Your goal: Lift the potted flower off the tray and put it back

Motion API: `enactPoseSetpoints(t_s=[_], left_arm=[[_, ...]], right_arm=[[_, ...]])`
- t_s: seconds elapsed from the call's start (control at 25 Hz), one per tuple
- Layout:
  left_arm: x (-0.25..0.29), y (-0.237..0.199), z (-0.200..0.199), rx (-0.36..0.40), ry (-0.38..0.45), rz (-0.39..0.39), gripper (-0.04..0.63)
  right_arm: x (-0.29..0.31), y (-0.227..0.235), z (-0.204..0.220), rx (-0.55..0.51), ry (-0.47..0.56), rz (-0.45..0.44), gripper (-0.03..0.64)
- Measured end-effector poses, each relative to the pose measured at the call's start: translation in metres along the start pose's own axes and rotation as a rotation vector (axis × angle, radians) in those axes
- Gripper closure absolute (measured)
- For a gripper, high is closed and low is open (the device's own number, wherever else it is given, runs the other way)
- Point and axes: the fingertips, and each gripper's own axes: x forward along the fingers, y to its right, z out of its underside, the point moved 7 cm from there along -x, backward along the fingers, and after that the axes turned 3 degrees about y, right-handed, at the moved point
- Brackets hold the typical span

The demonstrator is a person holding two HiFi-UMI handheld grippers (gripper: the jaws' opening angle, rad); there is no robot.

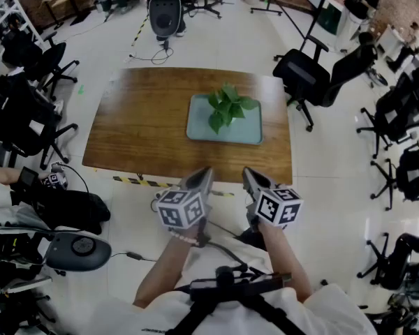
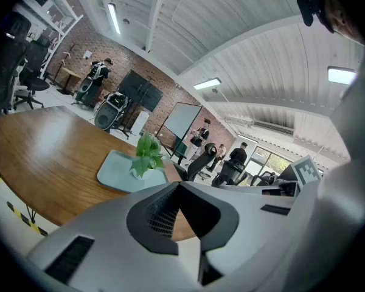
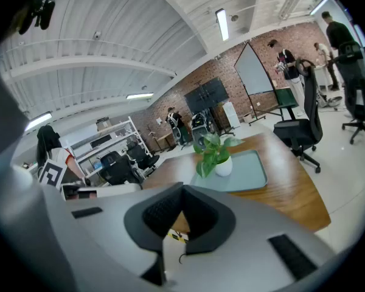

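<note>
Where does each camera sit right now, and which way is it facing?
Head view: on the person's head, looking steeply down at the table with the potted flower on its tray; both forearms, the left gripper and the right gripper show.
Left gripper view: rides the left gripper, looking along its closed jaws across the table to the flower; its own jaws show.
Right gripper view: rides the right gripper, facing the flower likewise; its closed jaws show.
Shared: all three see the flower on the tray.
</note>
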Motion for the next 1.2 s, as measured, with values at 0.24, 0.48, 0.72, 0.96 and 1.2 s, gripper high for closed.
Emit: enactPoseSetpoints(t_s=[0.24, 0.48, 0.72, 0.96, 1.2], left_arm=[[-0.012, -0.011, 0.005, -0.006, -0.037, 0.019, 0.606], [0.005, -0.02, 0.001, -0.021, -0.042, 0.018, 0.606], [0.03, -0.028, -0.026, -0.003, -0.026, -0.01, 0.606], [0.066, -0.028, -0.046, 0.003, -0.024, -0.033, 0.606], [0.103, -0.024, -0.053, 0.009, -0.036, -0.056, 0.606]], right_arm=[[0.0, 0.002, 0.008, 0.065, 0.032, 0.068, 0.581], [0.012, 0.035, -0.002, 0.102, 0.051, 0.119, 0.58], [0.056, 0.08, -0.031, 0.142, 0.043, 0.156, 0.551], [0.109, 0.142, -0.05, 0.23, 0.04, 0.191, 0.512], [0.164, 0.198, -0.062, 0.335, 0.008, 0.176, 0.483]])
